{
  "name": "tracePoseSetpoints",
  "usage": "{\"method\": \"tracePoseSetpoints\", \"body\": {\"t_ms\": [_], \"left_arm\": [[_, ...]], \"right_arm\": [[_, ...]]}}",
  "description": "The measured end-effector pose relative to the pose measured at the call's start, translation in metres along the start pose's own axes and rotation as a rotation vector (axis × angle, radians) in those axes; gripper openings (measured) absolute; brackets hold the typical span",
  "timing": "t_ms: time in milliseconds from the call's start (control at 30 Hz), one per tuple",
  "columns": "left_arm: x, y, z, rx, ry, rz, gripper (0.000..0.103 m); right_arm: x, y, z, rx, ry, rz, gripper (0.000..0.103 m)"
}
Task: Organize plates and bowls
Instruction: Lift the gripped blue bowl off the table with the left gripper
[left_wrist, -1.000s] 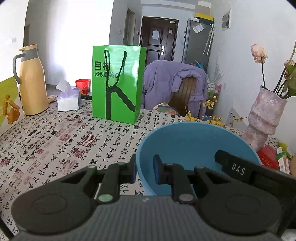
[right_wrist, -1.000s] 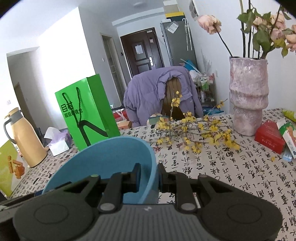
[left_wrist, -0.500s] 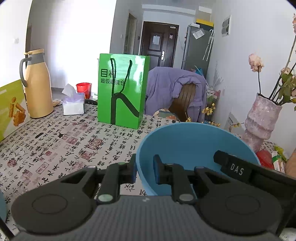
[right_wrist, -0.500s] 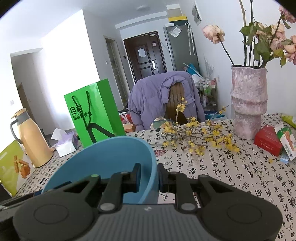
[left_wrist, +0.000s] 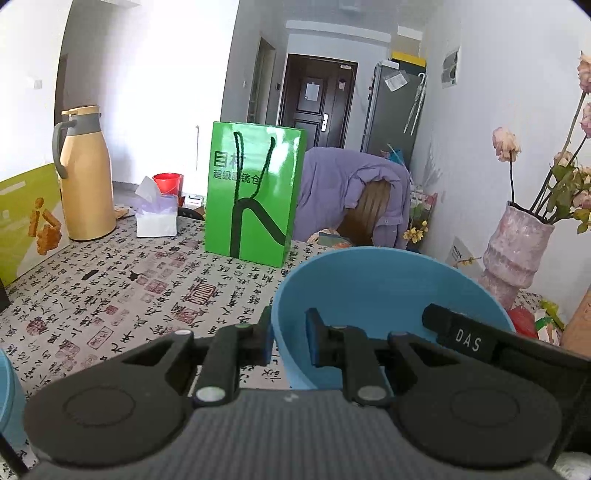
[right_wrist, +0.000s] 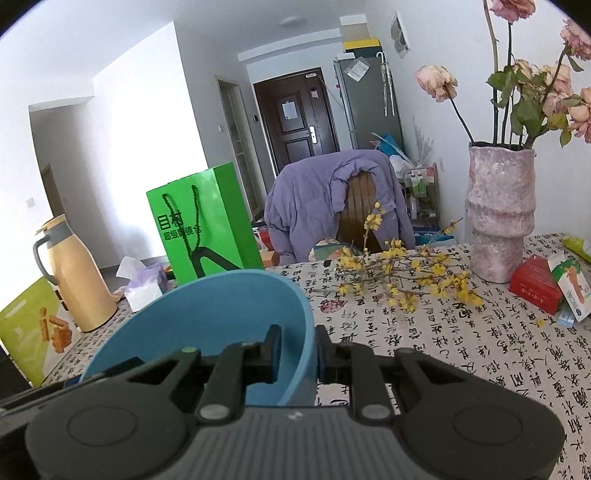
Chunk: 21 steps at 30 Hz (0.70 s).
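The blue bowl (left_wrist: 388, 295) was plain, smooth and matte, deep-sided with a thin rim and nothing visible inside, and it hung above the counter (left_wrist: 129, 295) rather than resting on it. The left gripper (left_wrist: 289, 341) had its jaws pinched on the bowl's near-left rim, one pad outside the wall and one inside. The right gripper (right_wrist: 298, 349) gripped the opposite side of the bowl (right_wrist: 221, 314) the same way, its jaws pressed on the rim with the wall between them. Both grippers pointed forward and somewhat downward, side by side, carrying the bowl between them. Part of the right gripper's black body, marked DAS, showed over the bowl's far-right edge in the left wrist view. Beyond lay the counter's calligraphy-print cloth, then a green paper bag (left_wrist: 255, 195), a tissue pack (left_wrist: 155, 218) and a tan thermos jug (left_wrist: 86, 173). To the right stood a pink vase (right_wrist: 498, 210) of dried roses, with yellow-flowered twigs (right_wrist: 399, 277) lying beside it.
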<state>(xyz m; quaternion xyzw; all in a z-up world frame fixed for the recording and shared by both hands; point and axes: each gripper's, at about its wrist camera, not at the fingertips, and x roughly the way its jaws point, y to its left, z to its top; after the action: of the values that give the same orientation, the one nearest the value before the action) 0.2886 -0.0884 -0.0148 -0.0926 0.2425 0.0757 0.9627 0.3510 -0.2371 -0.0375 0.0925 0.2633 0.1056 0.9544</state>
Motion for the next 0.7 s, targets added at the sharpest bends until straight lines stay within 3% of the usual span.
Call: {"method": "tracePoseSetpoints", "body": {"t_ms": [700], "left_arm": [[-0.028, 0.049, -0.002, -0.064, -0.02, -0.01, 0.017]], "right_arm": [[-0.018, 0.044, -0.009, -0.046, -0.014, 0.034, 0.018]]}}
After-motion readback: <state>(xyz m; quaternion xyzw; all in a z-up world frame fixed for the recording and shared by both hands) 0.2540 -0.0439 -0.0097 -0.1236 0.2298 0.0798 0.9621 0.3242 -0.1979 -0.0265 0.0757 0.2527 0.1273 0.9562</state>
